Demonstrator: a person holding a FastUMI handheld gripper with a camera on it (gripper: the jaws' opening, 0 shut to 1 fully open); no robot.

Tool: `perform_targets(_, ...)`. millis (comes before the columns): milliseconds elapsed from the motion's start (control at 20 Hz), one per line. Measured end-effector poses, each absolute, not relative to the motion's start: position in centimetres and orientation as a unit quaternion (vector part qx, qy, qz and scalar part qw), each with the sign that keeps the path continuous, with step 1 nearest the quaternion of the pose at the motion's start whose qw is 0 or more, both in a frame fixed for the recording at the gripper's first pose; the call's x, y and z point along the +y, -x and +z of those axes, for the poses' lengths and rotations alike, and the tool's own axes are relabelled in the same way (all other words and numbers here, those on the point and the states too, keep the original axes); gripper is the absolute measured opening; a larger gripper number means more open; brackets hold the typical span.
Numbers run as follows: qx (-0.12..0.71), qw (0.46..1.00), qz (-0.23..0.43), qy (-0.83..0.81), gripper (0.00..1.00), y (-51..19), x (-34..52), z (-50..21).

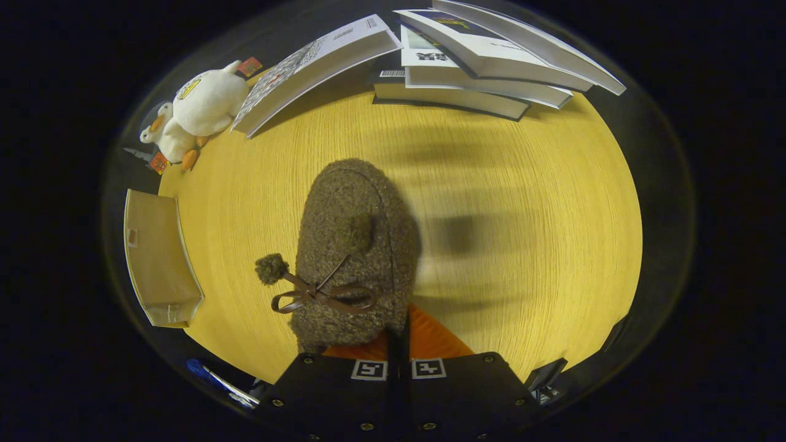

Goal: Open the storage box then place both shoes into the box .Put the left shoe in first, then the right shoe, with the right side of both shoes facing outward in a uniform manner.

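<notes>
Shoe point(353, 245) clamped in hand-held gripper point(398, 344), toe pointing away toward books point(466, 67).

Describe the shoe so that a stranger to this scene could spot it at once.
Start at the yellow wooden table. At its near side, just ahead of the gripper, whose jaws stand nearly closed on its heel end, hangs the fuzzy brown shoe. Its curly fleece, brown bow and pompoms match nothing else there.
</notes>
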State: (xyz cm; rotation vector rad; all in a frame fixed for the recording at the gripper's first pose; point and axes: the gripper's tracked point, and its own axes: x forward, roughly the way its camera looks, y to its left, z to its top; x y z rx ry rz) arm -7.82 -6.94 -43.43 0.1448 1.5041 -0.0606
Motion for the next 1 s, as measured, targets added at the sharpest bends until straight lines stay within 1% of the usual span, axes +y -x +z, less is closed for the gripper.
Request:
perform_targets(200, 0.673, 0.735, -0.006, -0.08, 0.01, 7.2, -5.0, -40.2)
perform_targets(400, 0.664, 0.742, 0.032, -0.087, 0.0, 6.3, -1.6, -36.6)
perform_targets(650, 0.644, 0.759, 0.085, -0.049, 0.0, 4.9, 3.2, -32.1)
perform_targets(1000, 0.619, 0.768, 0.164, 0.007, 0.0, 3.2, 11.3, -27.1)
